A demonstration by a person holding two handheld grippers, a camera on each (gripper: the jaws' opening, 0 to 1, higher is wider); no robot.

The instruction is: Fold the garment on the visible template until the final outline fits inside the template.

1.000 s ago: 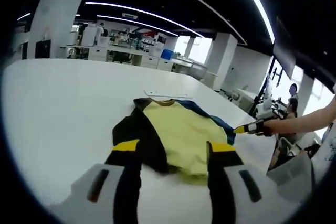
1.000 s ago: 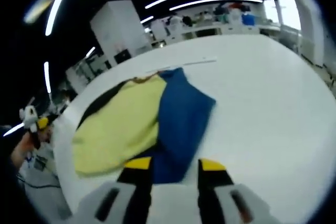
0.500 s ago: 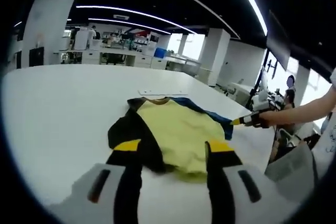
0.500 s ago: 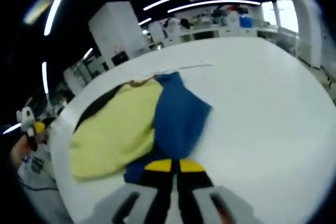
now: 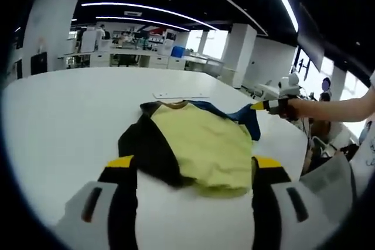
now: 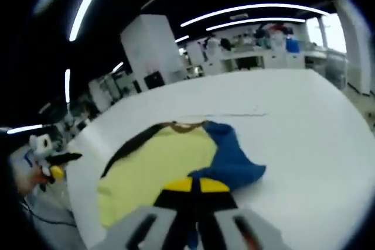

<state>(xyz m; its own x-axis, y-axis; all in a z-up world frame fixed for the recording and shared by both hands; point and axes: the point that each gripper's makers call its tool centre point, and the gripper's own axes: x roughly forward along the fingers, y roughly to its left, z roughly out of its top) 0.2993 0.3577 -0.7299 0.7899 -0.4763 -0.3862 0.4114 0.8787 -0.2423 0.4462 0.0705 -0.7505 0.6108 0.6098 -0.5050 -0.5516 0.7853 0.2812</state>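
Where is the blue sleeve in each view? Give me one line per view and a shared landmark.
Left gripper view: blue sleeve right of centre, lifted by the right gripper.
Right gripper view: lower centre, clamped in shut jaws.
Shared landmark: the brown collar.

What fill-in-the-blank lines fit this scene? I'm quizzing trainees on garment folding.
1. The right tongs are shut on the garment's ____ part.
2. The left tongs stand ____, gripping nothing.
3. The middle panel of the garment is ____ in colour.
4. The garment lies on a ____ table.

Missing words: blue; open; yellow; white
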